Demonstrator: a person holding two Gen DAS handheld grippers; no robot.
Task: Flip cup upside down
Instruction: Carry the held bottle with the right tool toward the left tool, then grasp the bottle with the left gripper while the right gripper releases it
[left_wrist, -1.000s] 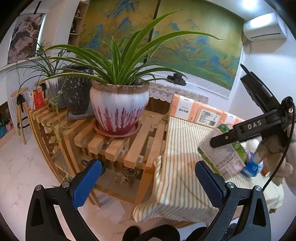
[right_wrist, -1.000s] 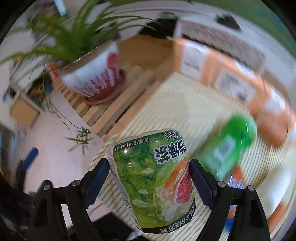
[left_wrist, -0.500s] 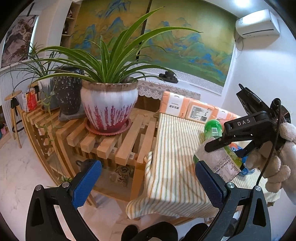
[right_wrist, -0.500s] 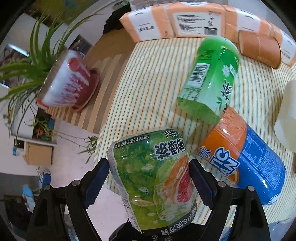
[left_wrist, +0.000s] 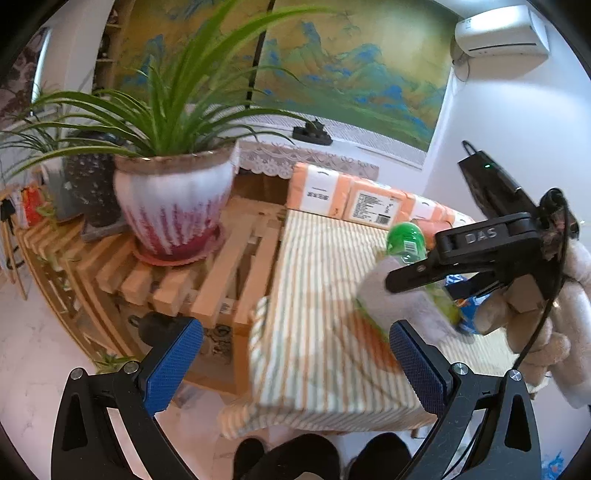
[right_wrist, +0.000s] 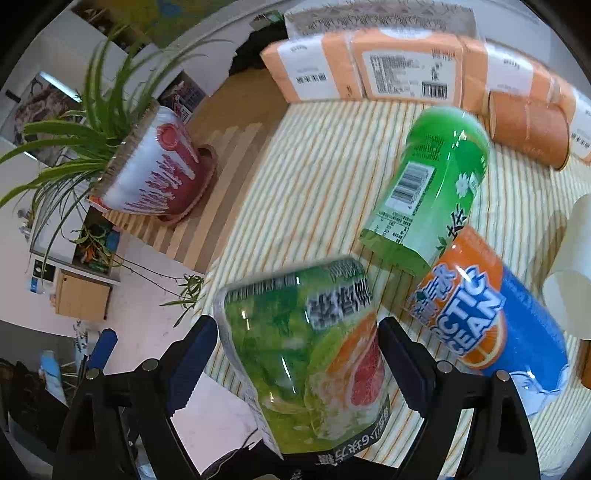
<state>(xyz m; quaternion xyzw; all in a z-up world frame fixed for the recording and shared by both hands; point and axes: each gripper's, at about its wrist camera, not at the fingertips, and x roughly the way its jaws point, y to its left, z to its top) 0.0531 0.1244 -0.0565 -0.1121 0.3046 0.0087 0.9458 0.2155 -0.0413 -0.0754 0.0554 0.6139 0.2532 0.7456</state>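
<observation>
Your right tool (right_wrist: 297, 354) is clenched on the cup (right_wrist: 310, 354), a green fruit-printed one, with a pad pressed to each of its sides. You carry it tilted above the bench's (right_wrist: 317, 173) front-left corner, near the edge; its print reads inverted in the right wrist view, and whether it touches the striped cloth you cannot tell. Just to its right lies an orange-and-blue cup (right_wrist: 491, 321), and past that a green cup (right_wrist: 432, 195) leans toward the bench's back edge. Orange packets (right_wrist: 406, 70) line that back edge, with a brown cup (right_wrist: 528, 125) on its side before them.

Your left tool (left_wrist: 295, 363) is released, its blue pads spread wide, grasping nothing, hanging off the bench's left edge. A potted plant (left_wrist: 173, 210) stands on the slatted wooden rack (left_wrist: 207, 288) beside the bench.
</observation>
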